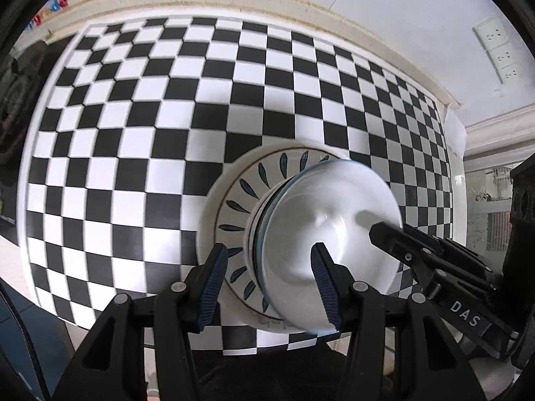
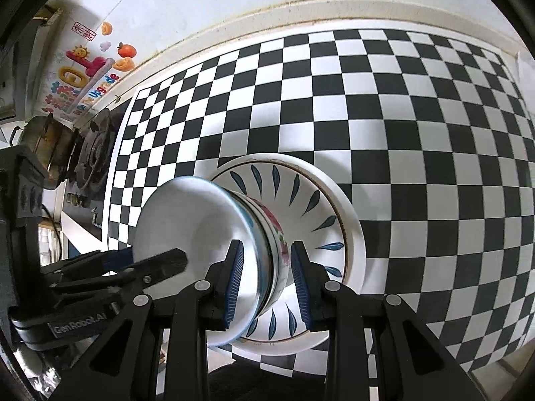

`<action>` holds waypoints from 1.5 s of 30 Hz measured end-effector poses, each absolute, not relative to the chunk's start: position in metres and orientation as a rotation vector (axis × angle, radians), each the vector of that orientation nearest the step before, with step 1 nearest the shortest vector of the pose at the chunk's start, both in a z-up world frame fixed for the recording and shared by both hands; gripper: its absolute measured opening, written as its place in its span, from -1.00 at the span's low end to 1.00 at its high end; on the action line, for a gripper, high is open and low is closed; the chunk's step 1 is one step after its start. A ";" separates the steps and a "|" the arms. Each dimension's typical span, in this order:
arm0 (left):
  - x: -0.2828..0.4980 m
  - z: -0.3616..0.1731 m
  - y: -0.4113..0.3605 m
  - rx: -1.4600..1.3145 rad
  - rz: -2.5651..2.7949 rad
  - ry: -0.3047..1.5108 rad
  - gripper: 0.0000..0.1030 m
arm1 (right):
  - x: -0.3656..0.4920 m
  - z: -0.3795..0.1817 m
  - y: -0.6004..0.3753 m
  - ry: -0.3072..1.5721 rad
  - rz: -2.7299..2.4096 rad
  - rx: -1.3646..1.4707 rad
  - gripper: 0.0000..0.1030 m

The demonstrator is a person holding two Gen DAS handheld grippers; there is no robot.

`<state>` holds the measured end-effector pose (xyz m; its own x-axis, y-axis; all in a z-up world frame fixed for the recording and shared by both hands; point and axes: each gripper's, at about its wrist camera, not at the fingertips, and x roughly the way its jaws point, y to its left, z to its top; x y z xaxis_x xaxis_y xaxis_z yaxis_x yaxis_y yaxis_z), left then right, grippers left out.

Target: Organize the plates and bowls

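A stack stands on the checkered mat: a wide white plate [image 2: 354, 234], a leaf-patterned plate [image 2: 317, 207], a floral bowl [image 2: 279, 244], and on top a white bowl with a bluish rim [image 2: 194, 227], also in the left wrist view [image 1: 331, 220]. My right gripper [image 2: 267, 280] straddles the rims of the two bowls with its jaws apart. My left gripper [image 1: 271, 287] is open around the near rim of the white bowl, one finger [image 1: 324, 284] over its inside. The leaf plate [image 1: 240, 197] shows beneath.
The black-and-white checkered mat [image 1: 167, 117] covers the counter up to the white wall. A gas stove with a metal pot [image 2: 50, 147] sits at the far left. Wall sockets [image 1: 498, 50] are at the right. The counter's front edge lies just under the grippers.
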<state>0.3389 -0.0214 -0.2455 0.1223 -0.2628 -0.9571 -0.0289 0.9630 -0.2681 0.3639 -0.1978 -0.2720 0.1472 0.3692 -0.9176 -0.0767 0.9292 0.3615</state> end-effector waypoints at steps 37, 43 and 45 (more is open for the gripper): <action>0.101 -0.043 0.003 -0.037 -0.011 0.810 0.91 | 0.099 -0.039 -0.200 0.834 0.082 0.088 0.76; 0.045 -0.018 -0.007 -0.011 0.004 0.771 0.91 | 0.032 -0.003 -0.208 0.764 0.088 0.060 0.78; 0.026 -0.009 -0.012 -0.003 0.013 0.748 0.91 | 0.011 0.006 -0.210 0.745 0.089 0.059 0.78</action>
